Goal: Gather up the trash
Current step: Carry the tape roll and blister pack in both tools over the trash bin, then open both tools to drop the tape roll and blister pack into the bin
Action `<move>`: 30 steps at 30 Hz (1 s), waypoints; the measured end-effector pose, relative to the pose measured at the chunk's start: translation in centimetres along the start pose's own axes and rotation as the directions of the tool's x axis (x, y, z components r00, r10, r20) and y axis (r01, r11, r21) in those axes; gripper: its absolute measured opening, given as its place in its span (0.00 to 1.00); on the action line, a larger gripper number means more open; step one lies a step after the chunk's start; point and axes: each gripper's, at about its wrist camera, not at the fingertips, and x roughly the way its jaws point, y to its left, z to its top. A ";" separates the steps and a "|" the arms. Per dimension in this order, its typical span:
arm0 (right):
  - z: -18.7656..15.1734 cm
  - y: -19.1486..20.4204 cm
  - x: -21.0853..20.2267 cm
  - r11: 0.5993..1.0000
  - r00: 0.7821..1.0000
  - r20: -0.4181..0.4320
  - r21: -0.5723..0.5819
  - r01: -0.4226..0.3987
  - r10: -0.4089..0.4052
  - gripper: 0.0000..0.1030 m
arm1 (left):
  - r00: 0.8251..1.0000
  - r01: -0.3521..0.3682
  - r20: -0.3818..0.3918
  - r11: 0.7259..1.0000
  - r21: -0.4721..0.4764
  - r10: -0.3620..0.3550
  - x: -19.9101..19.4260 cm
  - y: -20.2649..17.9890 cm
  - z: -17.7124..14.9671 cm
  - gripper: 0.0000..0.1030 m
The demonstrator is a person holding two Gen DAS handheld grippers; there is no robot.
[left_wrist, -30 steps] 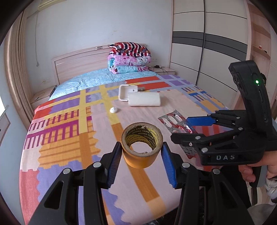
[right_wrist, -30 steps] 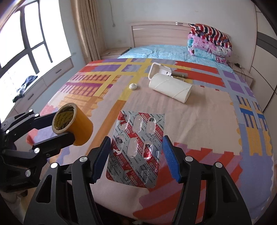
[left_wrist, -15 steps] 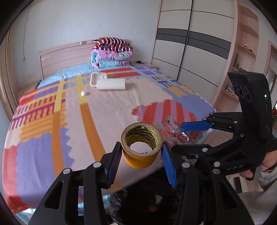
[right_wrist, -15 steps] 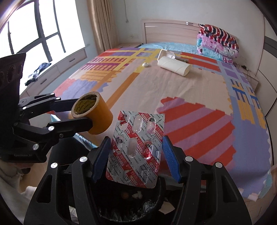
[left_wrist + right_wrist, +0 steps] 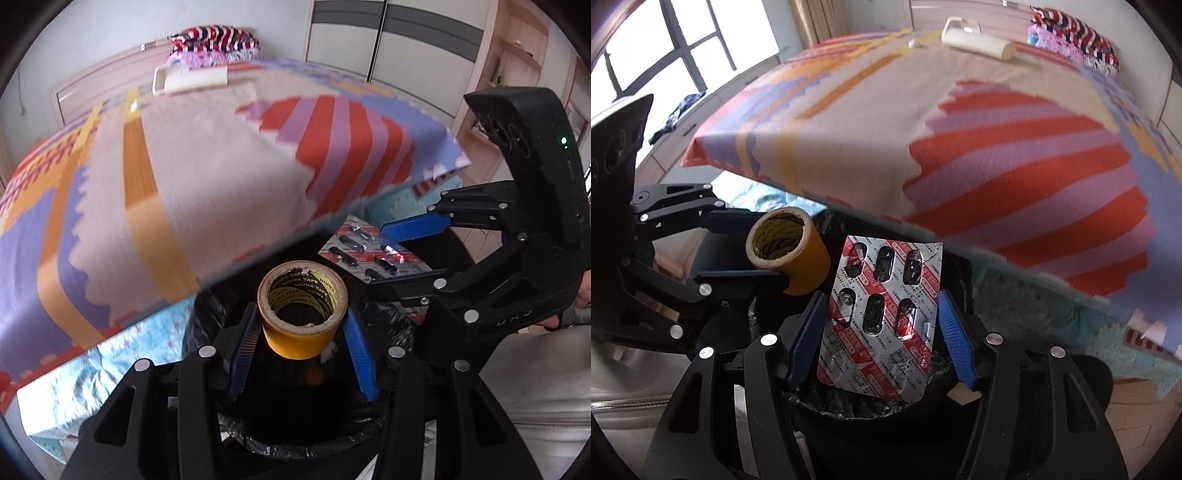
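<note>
My left gripper is shut on a yellow tape roll, held over the mouth of a black-lined trash bin at the foot of the bed. The roll also shows in the right wrist view. My right gripper is shut on a red and silver empty blister pack, held upright over the same bin. In the left wrist view the right gripper sits just right of the tape roll with the blister pack between its fingers.
The bed with its patchwork cover overhangs just behind the bin. On it, far back, lie a white paper roll, a white handled item and a small white cap. Folded quilts are at the headboard. Wardrobe doors stand to the right.
Both grippers have drawn back off the bed and dropped lower, carrying the tape roll and the blister pack. They now hang over the trash bin at the bed's foot.
</note>
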 end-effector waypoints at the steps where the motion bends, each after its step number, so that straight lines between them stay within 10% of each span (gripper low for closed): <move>1: -0.2 0.0 0.6 1.000 1.000 -0.015 0.002 -0.004 0.004 0.59 | 1.000 0.000 -0.012 1.000 -0.001 0.000 0.5 0.1 -0.3 0.44; 18: -0.9 0.5 8.8 1.000 0.978 -0.206 -0.003 0.019 -0.020 0.60 | 0.978 -0.033 -0.208 0.999 -0.021 0.028 7.9 1.7 -3.1 0.44; 30: -0.5 1.3 8.2 0.999 0.979 -0.203 -0.020 0.033 -0.037 0.65 | 0.982 -0.019 -0.191 0.999 -0.027 0.013 7.6 2.0 -3.2 0.52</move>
